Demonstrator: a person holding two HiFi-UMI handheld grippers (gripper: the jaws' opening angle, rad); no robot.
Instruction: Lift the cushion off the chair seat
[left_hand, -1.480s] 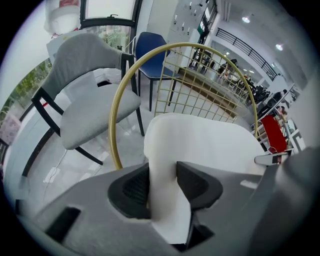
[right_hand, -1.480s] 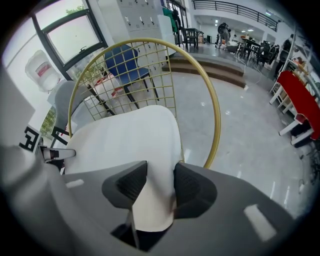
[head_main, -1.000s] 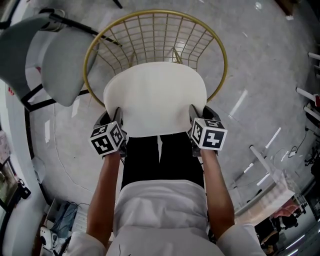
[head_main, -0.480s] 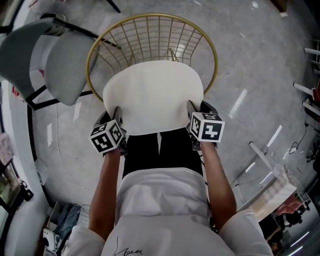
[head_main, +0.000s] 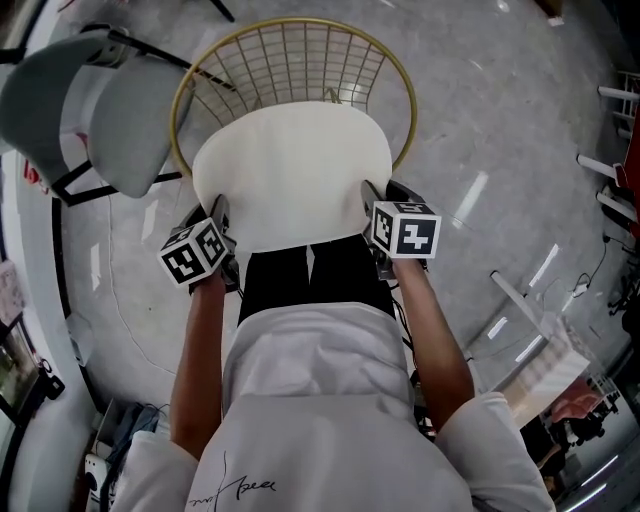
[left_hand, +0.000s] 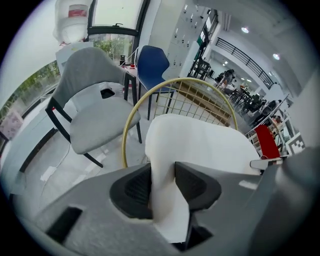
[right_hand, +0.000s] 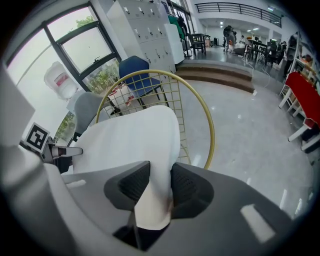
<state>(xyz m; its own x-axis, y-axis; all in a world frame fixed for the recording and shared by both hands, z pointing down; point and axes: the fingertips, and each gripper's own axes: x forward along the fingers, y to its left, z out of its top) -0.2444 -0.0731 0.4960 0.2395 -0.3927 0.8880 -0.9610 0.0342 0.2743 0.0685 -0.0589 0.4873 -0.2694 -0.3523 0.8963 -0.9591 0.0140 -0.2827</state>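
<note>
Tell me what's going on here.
A person grips a white cushion at both sides, one in the left hand-held gripper, the other in the right hand-held gripper. Both sets of jaws are closing, pinching the cushion between them. It hangs over the gold wire chair.

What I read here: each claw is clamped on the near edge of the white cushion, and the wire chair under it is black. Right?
Not black: the head view shows the wire chair is gold. The rest stands: the left claw and right claw each have the white cushion by its near edge between their jaws, which are closing on it.
</note>
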